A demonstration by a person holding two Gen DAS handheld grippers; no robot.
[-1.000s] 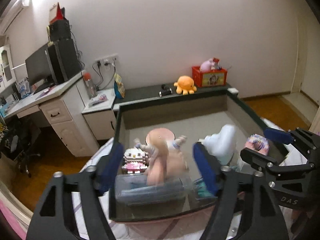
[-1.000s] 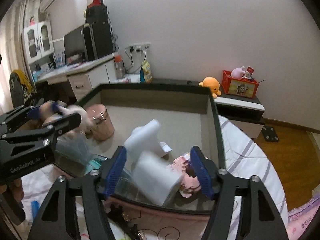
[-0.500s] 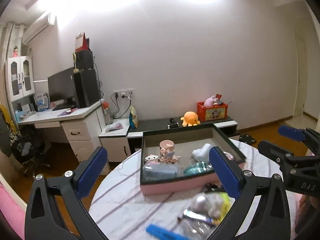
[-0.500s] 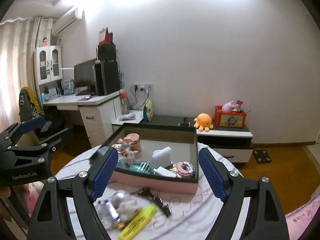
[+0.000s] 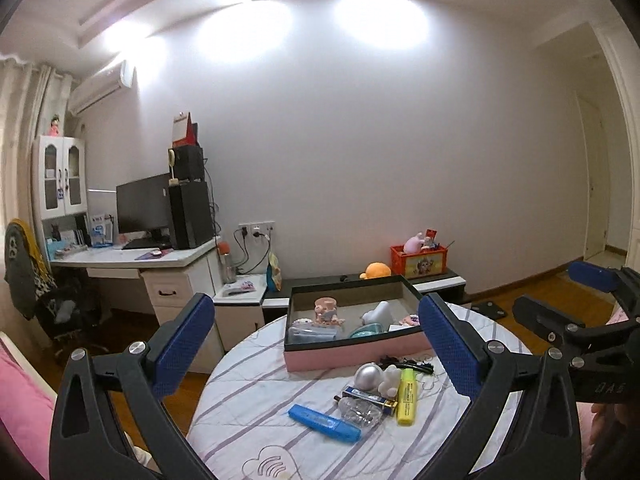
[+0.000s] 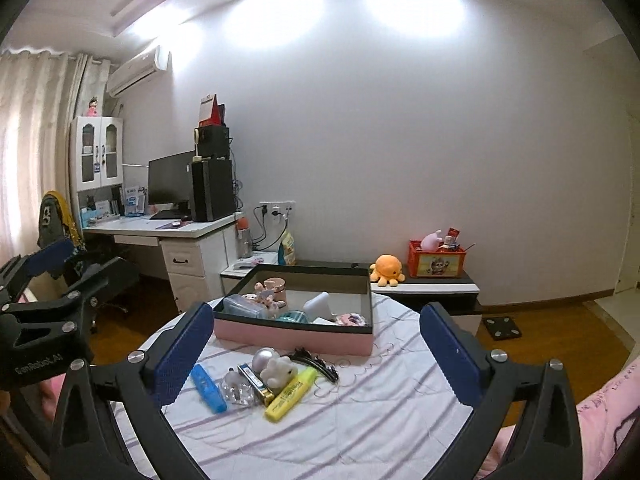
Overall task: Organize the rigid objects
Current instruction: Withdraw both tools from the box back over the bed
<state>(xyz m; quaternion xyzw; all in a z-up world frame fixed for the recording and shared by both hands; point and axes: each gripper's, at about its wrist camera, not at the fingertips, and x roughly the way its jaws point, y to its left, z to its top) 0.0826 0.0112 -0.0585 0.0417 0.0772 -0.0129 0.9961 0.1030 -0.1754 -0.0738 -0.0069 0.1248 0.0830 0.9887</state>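
A pink box with a dark rim (image 5: 352, 354) (image 6: 292, 336) stands at the far side of a round table under a striped cloth (image 5: 248, 384). Inside it are a pink cup (image 5: 325, 305), a clear case (image 5: 312, 332) and a white object (image 5: 378, 312). In front of the box lie a blue marker (image 5: 324, 422), a yellow highlighter (image 5: 407, 396), a silver ball (image 5: 368, 376), a small white plush (image 6: 278, 370) and a black hair clip (image 6: 316, 362). My left gripper (image 5: 314, 308) hangs open and empty, well back from the table. My right gripper (image 6: 316, 312) is beside it, jaws opening, nothing between them.
A white desk (image 6: 168, 228) with a monitor and a draped chair (image 5: 24, 272) stand at the left. Behind the table a low cabinet (image 6: 432, 286) carries an orange octopus plush (image 6: 386, 268) and a red crate (image 6: 438, 262). Pink bedding (image 6: 600, 420) lies at the right.
Both grippers have drawn back and upward from the box and spread wide. The items that sat between their fingers now rest in the box. The whole table has come into view.
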